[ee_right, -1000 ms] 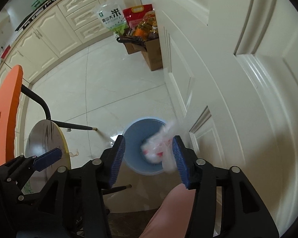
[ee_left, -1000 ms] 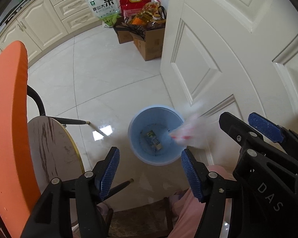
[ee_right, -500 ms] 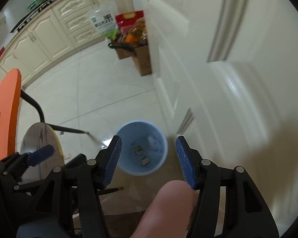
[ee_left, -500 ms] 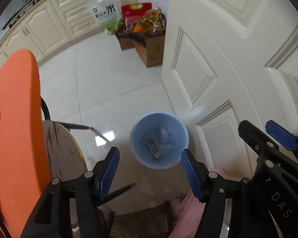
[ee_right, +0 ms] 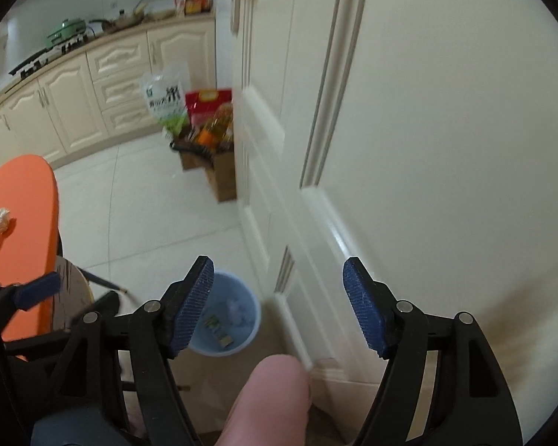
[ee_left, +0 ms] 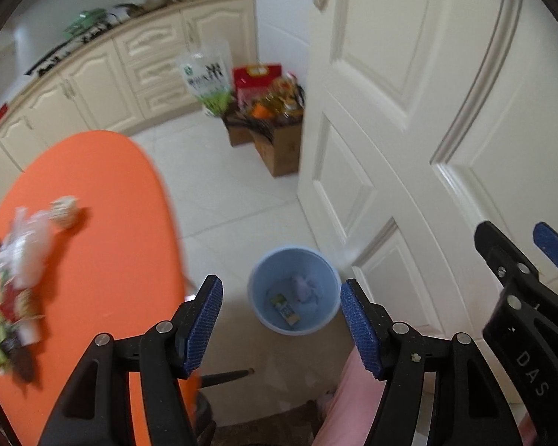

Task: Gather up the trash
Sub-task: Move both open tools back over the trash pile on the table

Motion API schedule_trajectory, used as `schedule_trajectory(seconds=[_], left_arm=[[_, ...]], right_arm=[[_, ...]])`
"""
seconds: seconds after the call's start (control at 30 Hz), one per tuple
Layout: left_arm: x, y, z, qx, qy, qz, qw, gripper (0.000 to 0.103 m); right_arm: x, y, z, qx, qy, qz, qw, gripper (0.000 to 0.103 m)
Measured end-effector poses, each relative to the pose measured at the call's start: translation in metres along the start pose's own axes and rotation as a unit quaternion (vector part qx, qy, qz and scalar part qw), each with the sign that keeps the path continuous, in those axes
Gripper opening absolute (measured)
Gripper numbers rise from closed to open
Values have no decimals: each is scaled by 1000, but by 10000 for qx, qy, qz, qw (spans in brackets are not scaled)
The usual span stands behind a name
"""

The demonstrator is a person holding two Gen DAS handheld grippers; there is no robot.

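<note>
We see the left gripper [ee_left: 281, 321] with its blue-padded fingers spread wide and nothing between them, held high above the floor. At the far left of its view lies the orange table [ee_left: 104, 230], and on it sits the trash that remains: a crumpled paper ball [ee_left: 65, 211] towards the far side, a blurred clear plastic wrapper [ee_left: 22, 249] just near of it, and a green and red wrapper [ee_left: 3, 330] nearest to us at the table's left edge. We cannot tell what the wrappers once held, for they are smeared by blur. To the right of the table, down on the white tiled floor, stands the light blue bin [ee_left: 294, 290], close beside the white panelled door [ee_left: 409, 130]. Inside the bin we make out a small printed carton [ee_left: 284, 306] and a pale crumpled bag [ee_left: 303, 288] just right of it. Farther off, a cardboard box [ee_left: 279, 145] of groceries stands against the door, with a rice bag [ee_left: 206, 80] leaning on the cream cabinets [ee_left: 104, 74] to its left.

The right gripper [ee_right: 277, 306] is likewise spread open and bare, its left finger [ee_right: 193, 303] overlapping the bin's rim in that view, its right finger before the door.
</note>
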State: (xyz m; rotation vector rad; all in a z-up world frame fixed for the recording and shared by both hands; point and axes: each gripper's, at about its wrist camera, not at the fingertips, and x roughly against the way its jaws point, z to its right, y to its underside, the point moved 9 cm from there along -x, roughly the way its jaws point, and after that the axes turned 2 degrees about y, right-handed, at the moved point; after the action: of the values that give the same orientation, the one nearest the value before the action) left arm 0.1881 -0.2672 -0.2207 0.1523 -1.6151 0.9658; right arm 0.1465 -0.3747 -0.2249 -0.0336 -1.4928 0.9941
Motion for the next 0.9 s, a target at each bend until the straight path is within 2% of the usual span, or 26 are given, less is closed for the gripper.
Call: schedule_trajectory(seconds=[0.13,0.2,0.37,0.43,0.47,0.5,0.63,0.9], left_arm=[[46,30,-27,315,-156,367,9987,65],[70,47,-42,507,-322,592,9964,73],[128,100,-77,969,-703,1004,9877,73],[154,121,-92,1173,-836,1195,9823,73],[164,128,-96,1257,-892,1280,9797,74],[177,136,-104,1357,-976,1382,9762,74],[223,173,-132,1725,-1346,1769,9596,80],[283,242,-137,2219,-1818,2041,9360,83]], right_arm=[[37,-1,-20,60,-239,322,9992,71],[57,0,-37,163,-399,470,9980,71],[97,7,-82,402,-883,729,9926,72],[114,9,-100,509,-1064,876,9892,73],[120,12,-107,547,-1147,934,9875,78],[129,12,-117,612,-1283,1015,9846,88],[163,23,-148,892,-1599,1314,9743,87],[204,42,-194,1184,-2082,1577,9580,94]])
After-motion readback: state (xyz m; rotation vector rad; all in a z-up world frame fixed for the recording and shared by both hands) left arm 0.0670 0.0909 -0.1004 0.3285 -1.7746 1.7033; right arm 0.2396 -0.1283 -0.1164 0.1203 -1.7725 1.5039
